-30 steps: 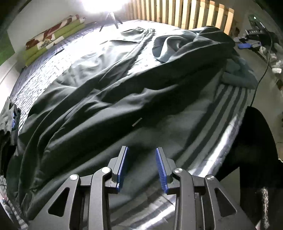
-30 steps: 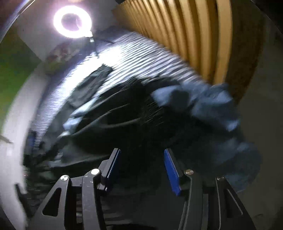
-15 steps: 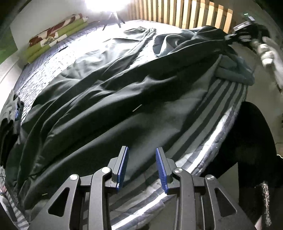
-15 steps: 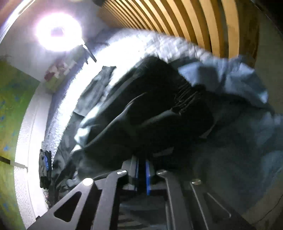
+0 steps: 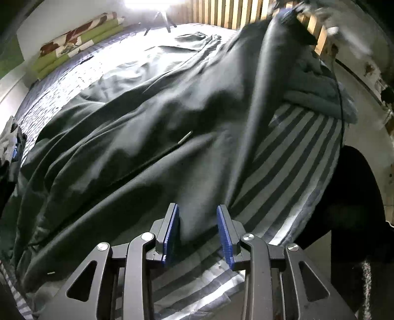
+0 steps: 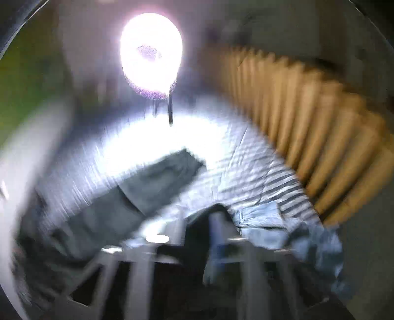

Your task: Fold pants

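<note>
Dark grey pants (image 5: pixel 147 128) lie spread across the striped bed (image 5: pixel 290 152). Their right side rises in a taut ridge to the top right, where my right gripper (image 5: pixel 290 14) shows as a blur. My left gripper (image 5: pixel 198 233) is open at the bed's near edge, and the pants' near edge lies between its blue pads (image 5: pixel 172 233). The right wrist view is badly smeared: my right gripper (image 6: pixel 197 236) has dark cloth at its fingers, and the pants (image 6: pixel 157 182) stretch away below it.
A blue-grey garment heap (image 5: pixel 312 86) sits at the bed's right corner, with a black cable (image 5: pixel 341 98) beside it. Rolled bedding (image 5: pixel 78 41) lies at the back left, wooden slats (image 5: pixel 221 12) behind. A ring light (image 6: pixel 151 54) glares. A person's dark leg (image 5: pixel 349 209) stands right.
My right gripper shut on the pants near the heap, then swung up and back, lifting that side. The left gripper stayed open and the pants' edge slid between its pads.
</note>
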